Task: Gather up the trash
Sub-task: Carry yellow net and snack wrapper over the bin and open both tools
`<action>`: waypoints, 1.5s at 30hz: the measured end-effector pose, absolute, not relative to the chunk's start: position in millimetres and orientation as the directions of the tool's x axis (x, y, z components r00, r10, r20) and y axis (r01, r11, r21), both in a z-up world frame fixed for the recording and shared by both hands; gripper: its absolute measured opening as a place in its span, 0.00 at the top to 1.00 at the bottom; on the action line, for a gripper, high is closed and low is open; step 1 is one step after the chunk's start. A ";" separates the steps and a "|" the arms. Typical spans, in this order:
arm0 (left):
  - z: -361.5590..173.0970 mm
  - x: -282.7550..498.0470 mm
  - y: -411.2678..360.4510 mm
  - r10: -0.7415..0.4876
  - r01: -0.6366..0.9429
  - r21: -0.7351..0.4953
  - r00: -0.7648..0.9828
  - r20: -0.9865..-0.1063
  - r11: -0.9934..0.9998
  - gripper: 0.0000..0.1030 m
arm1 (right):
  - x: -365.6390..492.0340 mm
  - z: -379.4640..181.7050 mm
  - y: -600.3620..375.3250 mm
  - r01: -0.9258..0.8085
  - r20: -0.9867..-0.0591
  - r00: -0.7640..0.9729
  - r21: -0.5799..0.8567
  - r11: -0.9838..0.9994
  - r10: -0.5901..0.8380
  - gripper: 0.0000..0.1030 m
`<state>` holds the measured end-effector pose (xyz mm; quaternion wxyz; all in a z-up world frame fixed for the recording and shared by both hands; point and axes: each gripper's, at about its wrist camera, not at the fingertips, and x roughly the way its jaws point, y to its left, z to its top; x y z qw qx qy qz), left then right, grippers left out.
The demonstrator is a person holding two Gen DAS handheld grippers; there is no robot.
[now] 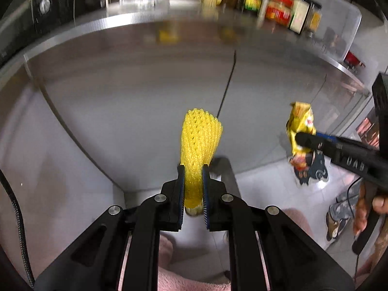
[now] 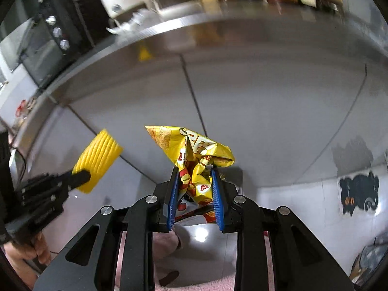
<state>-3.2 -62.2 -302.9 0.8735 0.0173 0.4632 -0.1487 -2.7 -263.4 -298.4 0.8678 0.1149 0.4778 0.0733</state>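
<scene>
Nearest the left wrist camera, the left gripper (image 1: 192, 169) has its blue-lined jaws drawn close together and clamped on a yellow foam net sleeve (image 1: 200, 140), which is squeezed narrow between the pads and fans out wider beyond the tips. Behind it stands the steel front of a counter (image 1: 145, 84), and bottles and jars (image 1: 278, 2) crowd the countertop at the upper right. Off to the right, the right gripper (image 1: 299, 137) comes in from the edge with a crumpled yellow snack bag (image 1: 300, 123) pinched at its tip, held in the air well apart from the foam sleeve; a hand (image 1: 368, 206) grips its handle below. In the right wrist view, the right gripper (image 2: 195, 169) sits closest, its jaws partly closed and pressing on the crumpled yellow snack bag (image 2: 194, 150), which bulges out above the fingertips and hangs down between the pads. To the left, the left gripper (image 2: 83, 177) holds the yellow foam net sleeve (image 2: 99, 157) up in front of the steel counter (image 2: 266, 97), a hand (image 2: 26, 252) beneath it. A black cat sticker (image 2: 359, 191) lies on the pale floor at the right.
</scene>
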 end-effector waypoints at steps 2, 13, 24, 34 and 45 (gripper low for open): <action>-325.8 -1.2 -65.2 -0.240 0.274 -0.111 0.499 -0.833 0.955 0.89 | -0.6 -317.0 -265.9 -0.002 -0.827 0.511 0.274 0.962 0.236 0.74; -430.2 32.2 -88.7 -0.232 0.275 -0.131 0.376 -0.897 0.952 0.89 | 26.0 -418.5 -265.3 0.049 -0.888 0.384 0.294 0.955 0.253 0.72; -508.1 74.8 -111.2 -0.225 0.244 -0.160 0.265 -0.938 0.956 0.89 | 70.5 -493.1 -265.4 0.129 -0.929 0.256 0.307 0.943 0.267 0.72; -541.2 94.6 -110.2 -0.244 0.242 -0.192 0.203 -0.948 0.951 0.89 | 102.7 -523.5 -250.1 0.111 -0.944 0.203 0.287 0.952 0.261 0.70; -530.9 96.9 -113.5 -0.247 0.235 -0.193 0.224 -0.943 0.952 0.56 | 107.4 -515.7 -258.9 0.160 -0.942 0.224 0.290 0.944 0.251 0.36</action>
